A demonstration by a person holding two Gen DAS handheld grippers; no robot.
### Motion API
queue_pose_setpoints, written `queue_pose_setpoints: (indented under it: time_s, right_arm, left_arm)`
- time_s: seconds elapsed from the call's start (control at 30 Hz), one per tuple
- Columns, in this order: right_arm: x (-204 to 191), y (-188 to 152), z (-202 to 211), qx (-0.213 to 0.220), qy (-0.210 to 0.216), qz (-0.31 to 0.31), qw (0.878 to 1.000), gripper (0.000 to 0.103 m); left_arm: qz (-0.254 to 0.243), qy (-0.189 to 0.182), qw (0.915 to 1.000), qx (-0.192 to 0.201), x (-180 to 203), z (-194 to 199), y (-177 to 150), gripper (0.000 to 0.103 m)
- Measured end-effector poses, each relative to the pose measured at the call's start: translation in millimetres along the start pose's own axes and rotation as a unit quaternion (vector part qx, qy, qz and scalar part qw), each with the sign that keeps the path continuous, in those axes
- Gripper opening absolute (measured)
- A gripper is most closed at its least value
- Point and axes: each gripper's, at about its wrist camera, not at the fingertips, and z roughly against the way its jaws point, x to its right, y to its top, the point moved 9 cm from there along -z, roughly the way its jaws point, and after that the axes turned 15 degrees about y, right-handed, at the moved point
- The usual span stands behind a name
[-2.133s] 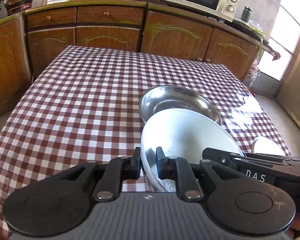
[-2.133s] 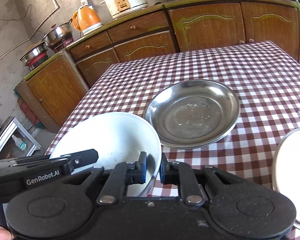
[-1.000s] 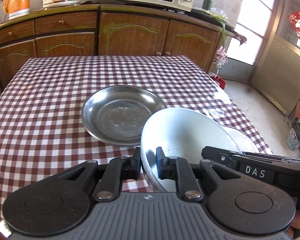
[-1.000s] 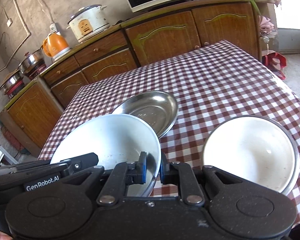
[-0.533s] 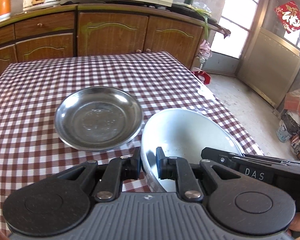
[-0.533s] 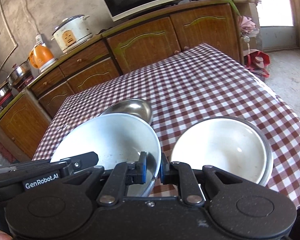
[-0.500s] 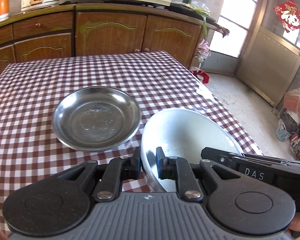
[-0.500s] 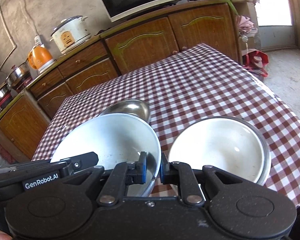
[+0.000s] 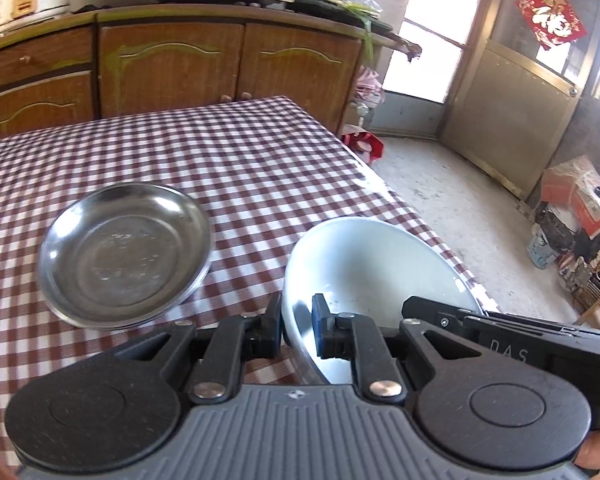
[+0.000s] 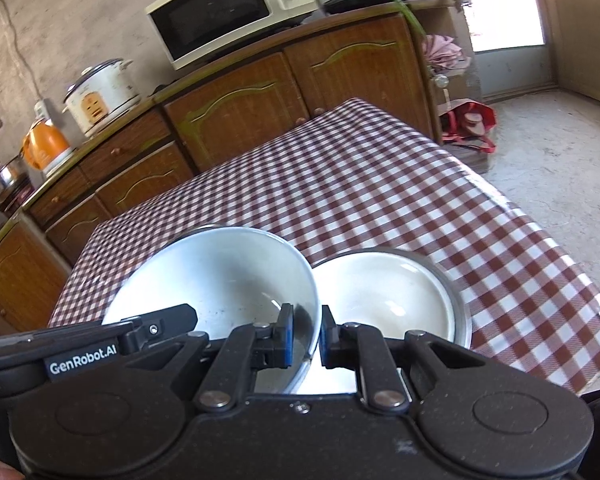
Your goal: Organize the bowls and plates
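1. Left wrist view: the left gripper (image 9: 296, 330) has its fingers (image 9: 269, 332) narrowed onto the near rim of the white bowl (image 9: 374, 264), 1 finger outside the wall and 1 inside. The bowl is carried tilted, its open face turned up and away, and it sits directly ahead of the fingers and to their right. The right gripper's black body (image 9: 512, 344) reaches in at the bowl's right side. Ahead and to the left of the fingers, well apart from the held bowl, the steel plate (image 9: 126, 254) lies flat on the checked table (image 9: 260, 168); nothing is in it.

2. Right wrist view: the right gripper (image 10: 304, 338) is likewise pinched on the bowl's rim, so both hands share 1 bowl, which holds nothing but a few dark specks. Just ahead and to the right of these fingers a second white bowl (image 10: 384, 292) rests on the table, also holding nothing. The held bowl's right edge overlaps its left edge in view; whether they touch cannot be told. I judge nesting calls for carrying the held bowl rightward, levelling it, then lowering; the right hand is nearer.
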Motion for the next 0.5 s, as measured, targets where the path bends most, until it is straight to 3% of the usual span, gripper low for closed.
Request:
queue_pose_setpoints:
  time_s: [0.5]
  right_arm:
    - [60.6,-0.7,-1.9,0.000,-0.049,-0.012,0.999,0.017]
  left_arm:
    - [-0.028,-0.022,0.9992,-0.016,42.7,-42.7,-16.7,0.018]
